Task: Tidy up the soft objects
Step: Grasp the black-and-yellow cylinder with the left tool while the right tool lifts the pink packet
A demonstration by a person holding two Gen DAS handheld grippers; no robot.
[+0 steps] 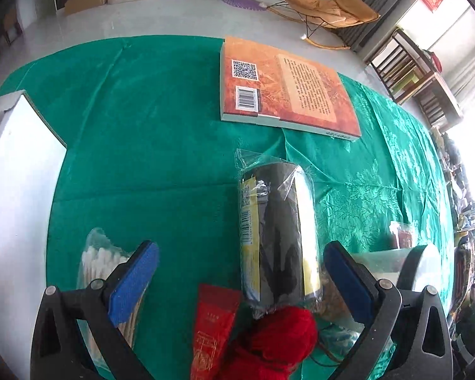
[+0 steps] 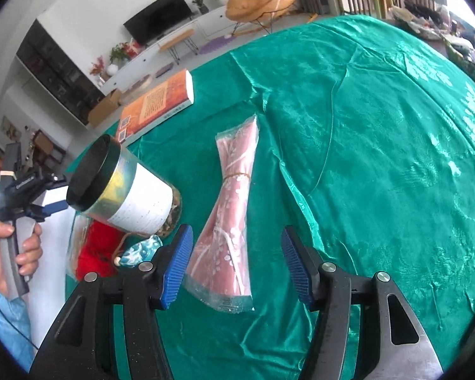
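In the left wrist view my left gripper [image 1: 240, 280] is open above a black fabric roll in clear plastic [image 1: 277, 234], which lies between the blue pads. A ball of red yarn [image 1: 275, 342] and a red packet [image 1: 213, 326] lie just below it. A bag of cotton swabs [image 1: 99, 262] lies by the left finger. In the right wrist view my right gripper [image 2: 237, 264] is open over a pink patterned cloth in clear wrap [image 2: 229, 221], tied at the middle. The red yarn [image 2: 95, 250] and a blue-white pouch [image 2: 139, 250] lie left of it.
A green cloth [image 2: 380, 158] covers the table. An orange book [image 1: 285, 88] lies at the far side. A white box [image 1: 15, 190] stands at the left. A black-lidded jar [image 2: 126, 190] stands near the yarn. The left gripper [image 2: 22, 190] shows in the right wrist view.
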